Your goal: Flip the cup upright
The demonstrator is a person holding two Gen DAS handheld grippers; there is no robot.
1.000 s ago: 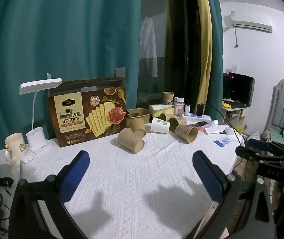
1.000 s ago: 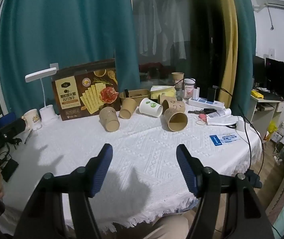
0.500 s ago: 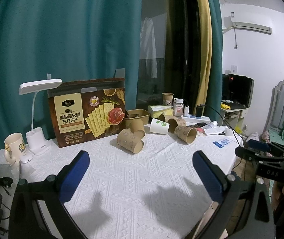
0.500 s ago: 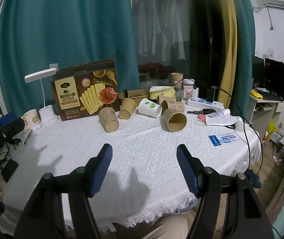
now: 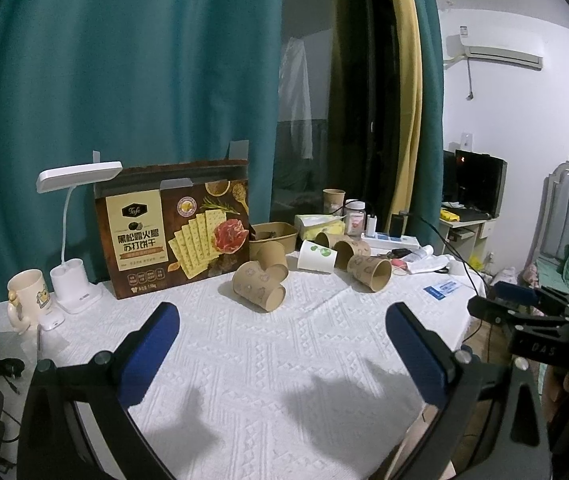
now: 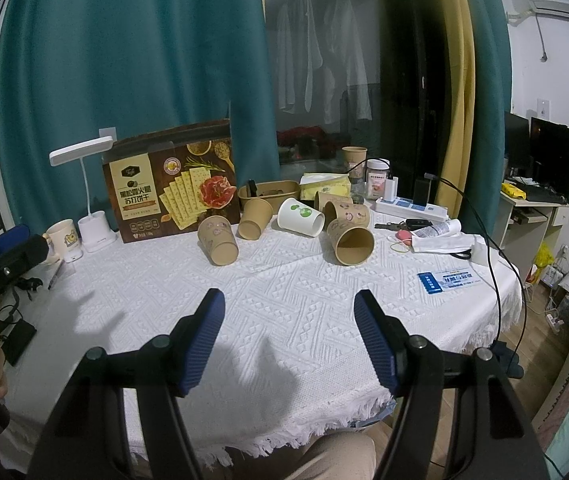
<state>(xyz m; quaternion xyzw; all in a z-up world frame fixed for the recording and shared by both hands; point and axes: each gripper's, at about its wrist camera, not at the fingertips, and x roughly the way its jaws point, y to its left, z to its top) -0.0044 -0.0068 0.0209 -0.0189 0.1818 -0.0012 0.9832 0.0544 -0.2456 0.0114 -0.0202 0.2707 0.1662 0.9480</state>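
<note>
On tablecloth [image 6: 284, 300] — brown cup [image 6: 218, 240] sideways

Six paper cups [image 6: 350, 240], five brown and one white [image 6: 299, 217], lie tipped on their sides across the white tablecloth [image 6: 284, 300].

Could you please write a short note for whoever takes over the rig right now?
Left tool: open, empty, over the tablecloth.
Right tool: open, empty, short of the cups.
Cups: nearest brown cup, white cup and wide brown cup lie on their sides mid-table.
Done: nothing flipped.
Left: grasp one cup and stand it upright.
</note>
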